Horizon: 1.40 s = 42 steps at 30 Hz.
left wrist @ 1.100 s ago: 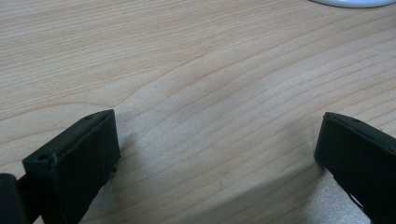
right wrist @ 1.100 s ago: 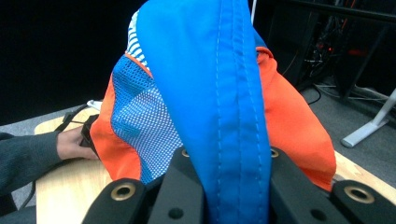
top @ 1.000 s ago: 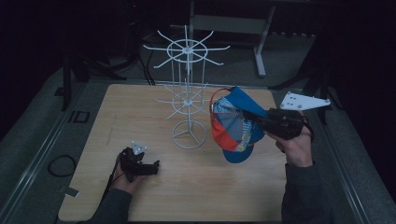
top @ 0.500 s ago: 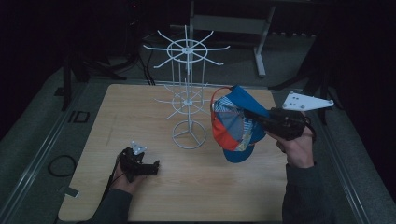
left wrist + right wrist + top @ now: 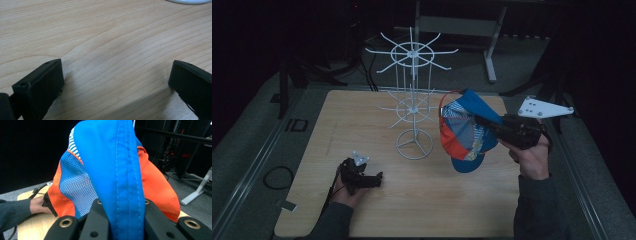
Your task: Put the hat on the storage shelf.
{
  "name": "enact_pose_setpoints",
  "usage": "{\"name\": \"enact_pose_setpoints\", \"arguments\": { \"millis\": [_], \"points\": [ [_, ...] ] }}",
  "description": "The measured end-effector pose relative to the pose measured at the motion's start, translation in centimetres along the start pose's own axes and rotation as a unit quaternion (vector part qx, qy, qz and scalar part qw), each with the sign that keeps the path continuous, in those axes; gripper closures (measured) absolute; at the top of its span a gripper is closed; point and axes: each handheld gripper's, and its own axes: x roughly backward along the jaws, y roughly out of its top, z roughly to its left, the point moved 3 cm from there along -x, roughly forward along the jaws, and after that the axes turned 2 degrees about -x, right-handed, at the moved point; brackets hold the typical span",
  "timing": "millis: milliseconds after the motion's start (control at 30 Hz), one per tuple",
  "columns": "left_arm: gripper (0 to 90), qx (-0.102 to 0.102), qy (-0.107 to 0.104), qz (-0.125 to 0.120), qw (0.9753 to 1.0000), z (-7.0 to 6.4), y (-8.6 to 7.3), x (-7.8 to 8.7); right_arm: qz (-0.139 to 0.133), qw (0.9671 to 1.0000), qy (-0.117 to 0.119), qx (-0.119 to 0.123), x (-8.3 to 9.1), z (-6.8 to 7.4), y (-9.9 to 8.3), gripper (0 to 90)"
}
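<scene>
high view: right gripper [image 5: 492,122] holds cap [image 5: 464,132] in the air over the counter's [image 5: 362,115] right side, just right of the white wire rack [image 5: 412,100]. Cap blue, orange, striped panel, brim hanging low. Left gripper [image 5: 371,179] rests low on counter front-left, well apart from cap.
left gripper view: jaws wide apart, nothing between, bare wood grain; rack base rim [image 5: 188,1] at top edge.
right gripper view: jaws clamped on cap's [image 5: 117,170] blue fabric; mesh and stitching visible, unseen from above. Hand [image 5: 38,206] far off at left.
writing: none readable.
</scene>
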Motion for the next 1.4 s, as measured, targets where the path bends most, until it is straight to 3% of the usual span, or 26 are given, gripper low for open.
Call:
{"name": "enact_pose_setpoints", "arguments": {
  "millis": [1400],
  "points": [
    [0.1, 0.000, 0.000, 0.000, 1.0000, 0.0, 0.0, 0.0, -0.075, 0.9971, -0.013, 0.000, 0.9, -0.1, 2.2, 87.2]
  ]
}}
